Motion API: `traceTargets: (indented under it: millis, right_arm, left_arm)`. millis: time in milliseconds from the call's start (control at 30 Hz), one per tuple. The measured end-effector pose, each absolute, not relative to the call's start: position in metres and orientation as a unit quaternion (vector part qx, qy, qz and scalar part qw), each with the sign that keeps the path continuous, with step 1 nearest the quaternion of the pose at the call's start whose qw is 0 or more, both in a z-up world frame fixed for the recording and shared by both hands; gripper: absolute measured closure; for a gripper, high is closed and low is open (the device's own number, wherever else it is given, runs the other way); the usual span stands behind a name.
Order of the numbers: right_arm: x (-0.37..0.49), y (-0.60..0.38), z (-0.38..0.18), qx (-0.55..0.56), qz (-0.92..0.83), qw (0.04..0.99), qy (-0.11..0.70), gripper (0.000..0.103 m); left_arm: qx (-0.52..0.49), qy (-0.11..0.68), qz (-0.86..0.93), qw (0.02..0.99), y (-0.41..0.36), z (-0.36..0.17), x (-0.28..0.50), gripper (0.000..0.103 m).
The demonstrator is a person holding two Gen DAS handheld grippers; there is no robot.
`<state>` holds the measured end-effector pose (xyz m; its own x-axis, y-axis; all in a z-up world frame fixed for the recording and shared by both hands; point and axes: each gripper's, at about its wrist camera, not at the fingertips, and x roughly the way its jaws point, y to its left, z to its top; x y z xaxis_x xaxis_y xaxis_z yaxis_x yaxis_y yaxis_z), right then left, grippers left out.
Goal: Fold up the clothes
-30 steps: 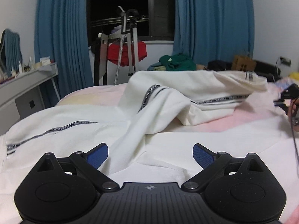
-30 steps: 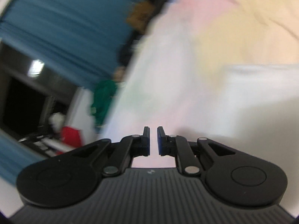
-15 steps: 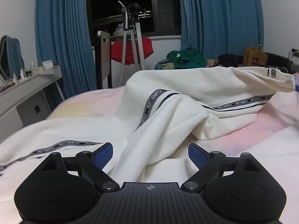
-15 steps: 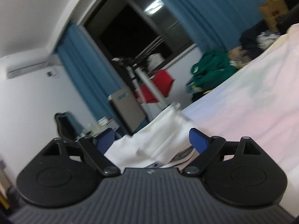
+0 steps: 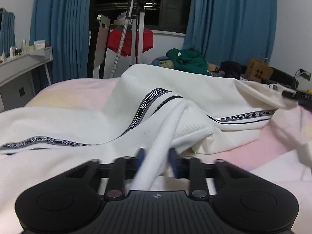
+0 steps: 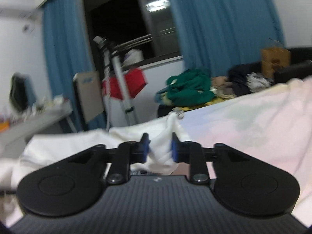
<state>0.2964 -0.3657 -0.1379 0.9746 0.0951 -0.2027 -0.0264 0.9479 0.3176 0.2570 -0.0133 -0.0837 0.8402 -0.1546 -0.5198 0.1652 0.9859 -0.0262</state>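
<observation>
Left wrist view looks across a bed with a pale pink sheet (image 5: 253, 142), on which a white ribbed garment with a dark "NOT-SIMPLE" lettered band (image 5: 175, 97) lies crumpled. One thick fold of that garment runs down from its raised middle straight into the left gripper (image 5: 157, 160), whose two blue-padded fingers (image 5: 140, 157) stand close on either side of the fold and pinch it; they are blurred. The lettered band runs along the garment's left portion, then climbs over the raised hump, and another stretch of it edges the garment's right portion. At the garment's far right end a white label tag shows, and a dark gripper part touches the cloth there.

Right wrist view, blurred, shows the right gripper (image 6: 159, 149) with its blue pads (image 6: 145, 148) clamped on a bunched white corner of the same garment, which rises as a small peak between them; the rest of the cloth spreads to the left of the gripper.

Beyond the garment, against the wall, stand blue curtains (image 5: 230, 19) on both sides of a dark window, a metal stand with a red cloth (image 5: 129, 41) hung on it, a heap of green clothing (image 5: 187, 61), and a brown cardboard box (image 5: 258, 72) further right. A grey shelf (image 5: 21, 66) sits left of the garment.
</observation>
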Motion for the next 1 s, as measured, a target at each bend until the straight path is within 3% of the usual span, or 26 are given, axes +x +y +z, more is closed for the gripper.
traceTargets:
  millis: [67, 233, 367, 533, 733, 833, 933, 1000]
  right_arm:
    - [0.291, -0.382, -0.133, 0.218, 0.004, 0.972, 0.09, 0.085]
    - [0.262, -0.452, -0.128, 0.391, -0.092, 0.916, 0.024, 0.089]
    - [0.245, -0.494, -0.151, 0.48, -0.18, 0.858, 0.028, 0.089]
    - [0.223, -0.499, -0.161, 0.473, -0.194, 0.859, 0.044, 0.089]
    - [0.191, -0.458, -0.093, 0.413, -0.168, 0.895, -0.028, 0.089]
    - [0.186, -0.42, -0.046, 0.32, -0.187, 0.926, -0.071, 0.089]
    - [0.228, -0.411, -0.034, 0.277, -0.237, 0.929, -0.054, 0.089]
    - [0.282, -0.42, -0.045, 0.277, -0.249, 0.928, -0.002, 0.088]
  left_arm:
    - [0.005, 0.26, -0.076, 0.963, -0.008, -0.078, 0.254, 0.097]
    - [-0.038, 0.238, -0.073, 0.968, 0.018, -0.057, 0.251, 0.098]
    - [-0.036, 0.233, -0.087, 0.968, 0.02, -0.051, 0.243, 0.098]
    - [-0.017, 0.222, -0.083, 0.971, 0.008, -0.052, 0.23, 0.098]
    - [-0.046, 0.188, -0.066, 0.979, 0.017, -0.043, 0.217, 0.098]
    - [-0.065, 0.174, -0.054, 0.981, 0.024, -0.037, 0.217, 0.098]
    - [-0.055, 0.182, -0.052, 0.98, 0.026, -0.04, 0.222, 0.097]
    - [-0.037, 0.193, -0.057, 0.979, 0.022, -0.046, 0.226, 0.097]
